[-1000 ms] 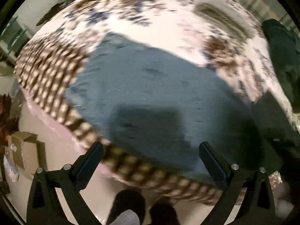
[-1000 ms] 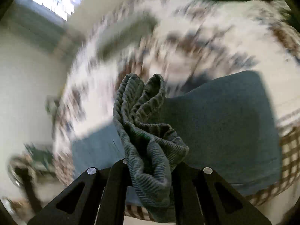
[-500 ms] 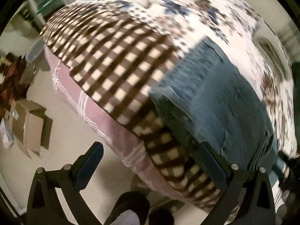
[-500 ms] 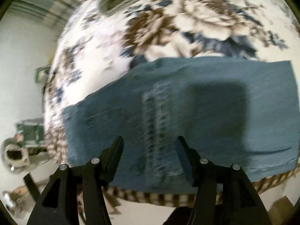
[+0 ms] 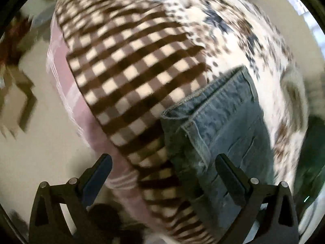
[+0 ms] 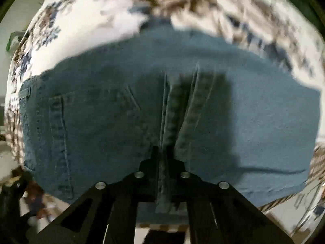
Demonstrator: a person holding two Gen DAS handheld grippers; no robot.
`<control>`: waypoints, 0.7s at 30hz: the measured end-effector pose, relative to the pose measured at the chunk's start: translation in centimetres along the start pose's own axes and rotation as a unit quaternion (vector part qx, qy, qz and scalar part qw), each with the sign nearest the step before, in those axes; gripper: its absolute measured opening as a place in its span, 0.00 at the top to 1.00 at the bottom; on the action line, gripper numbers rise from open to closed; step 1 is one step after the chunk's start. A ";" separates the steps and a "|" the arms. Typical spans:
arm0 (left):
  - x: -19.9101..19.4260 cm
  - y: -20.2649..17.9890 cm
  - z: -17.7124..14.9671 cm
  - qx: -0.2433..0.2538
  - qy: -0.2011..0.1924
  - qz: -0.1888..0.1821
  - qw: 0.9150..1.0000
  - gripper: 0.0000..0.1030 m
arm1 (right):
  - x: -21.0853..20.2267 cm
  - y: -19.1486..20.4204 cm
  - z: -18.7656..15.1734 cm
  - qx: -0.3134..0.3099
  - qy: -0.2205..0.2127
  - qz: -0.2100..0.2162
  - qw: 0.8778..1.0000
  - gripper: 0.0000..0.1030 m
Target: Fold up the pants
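Note:
Blue denim pants (image 6: 101, 111) lie folded and flat on a bed, with a back pocket showing at the left. My right gripper (image 6: 166, 156) is shut on a ridge of denim pinched up at the near edge of the pants. In the left wrist view the pants (image 5: 223, 122) lie to the right, their stacked layered edge facing me. My left gripper (image 5: 162, 166) is open and empty, hovering over the bed's edge just left of the pants; its right finger (image 5: 227, 174) is over the denim.
The bed has a white floral cover (image 6: 91, 20) with a brown checked border (image 5: 126, 71) and a pink striped sheet (image 5: 67, 93) below it. Beige floor (image 5: 40, 152) lies left of the bed. A dark green cloth (image 5: 312, 152) sits at the far right.
My right gripper let go of the bunched pant end, opened, then shut on a ridge of denim at the near edge. My left gripper swung left over the bed's edge, staying open.

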State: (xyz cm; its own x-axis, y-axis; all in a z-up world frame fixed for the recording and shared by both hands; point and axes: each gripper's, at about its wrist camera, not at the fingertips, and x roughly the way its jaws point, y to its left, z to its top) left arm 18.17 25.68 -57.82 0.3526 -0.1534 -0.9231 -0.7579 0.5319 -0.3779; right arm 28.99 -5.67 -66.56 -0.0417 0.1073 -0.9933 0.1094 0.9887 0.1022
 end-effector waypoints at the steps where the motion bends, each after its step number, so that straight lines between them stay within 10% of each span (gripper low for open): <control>1: 0.4 0.3 0.0 -0.013 0.002 -0.016 1.000 0.02 | 0.0 -1.0 -0.1 0.015 0.001 0.020 1.000 0.92; 3: 1.5 0.5 0.4 -0.035 0.003 -0.043 0.998 0.13 | -0.2 -2.4 -0.1 0.017 0.008 0.048 0.999 0.88; 6: 2.3 0.0 0.7 -0.030 -0.017 -0.092 0.995 0.62 | -1.4 -4.3 -0.7 0.014 0.007 0.078 0.997 0.85; 14: 3.9 1.0 0.7 -0.054 -0.043 -0.139 0.988 0.43 | -7.0 -6.7 -0.2 -0.009 -0.036 0.086 0.996 0.38; 21: 0.9 -1.5 0.5 -0.003 -0.100 -0.127 0.987 0.73 | -8.6 -8.2 0.3 0.052 -0.043 0.109 0.992 0.35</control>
State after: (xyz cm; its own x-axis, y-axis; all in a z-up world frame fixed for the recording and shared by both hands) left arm 19.86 25.14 -58.02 0.6326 -0.1135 -0.7661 -0.6341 0.4921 -0.5964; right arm 28.72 -14.68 -58.85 0.0793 0.3039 -0.9494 0.2083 0.9263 0.3139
